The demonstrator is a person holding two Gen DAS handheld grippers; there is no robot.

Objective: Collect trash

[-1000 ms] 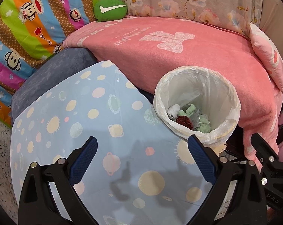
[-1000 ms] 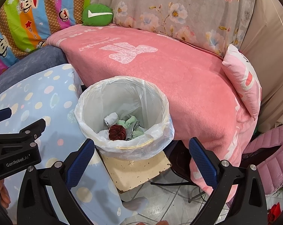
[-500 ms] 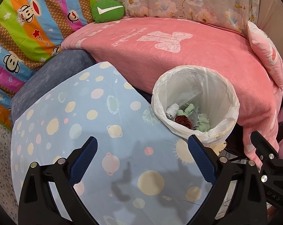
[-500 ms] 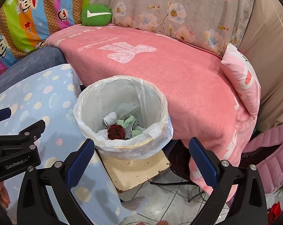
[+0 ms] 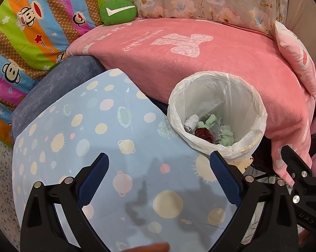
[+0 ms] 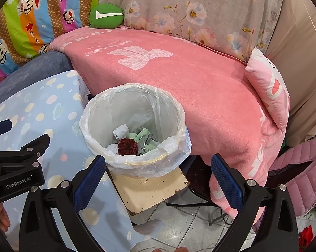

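Nearest in the left wrist view, the left gripper [image 5: 159,176] hangs with its blue-padded fingers spread wide and nothing between them, over a light-blue cloth [image 5: 99,130] printed with planets and suns. The right gripper [image 6: 158,177] is spread just as wide and empty, straddling the near rim of the trash bin [image 6: 134,163].

Only the right wrist view shows what the bin stands on: a stained cream board [image 6: 149,191] above tiled floor [image 6: 185,226], with a pink quilted jacket [image 6: 300,174] at 4 o'clock. In the left wrist view the bin [image 5: 250,147] sits at 2 o'clock and its base is cut off behind the right finger.

Inside the white liner lie the collected scraps: a dark red crumpled piece [image 6: 126,146], pale green wads [image 6: 142,134] and a white wad [image 6: 120,131]; what they are made of is hard to make out.

Beyond, a pink blanket [image 6: 178,79] covers the sofa, with a pink pillow [image 6: 269,88] at 3 o'clock, a green cushion [image 6: 106,15] at 11 and a striped cartoon quilt [image 6: 32,14] at 10.
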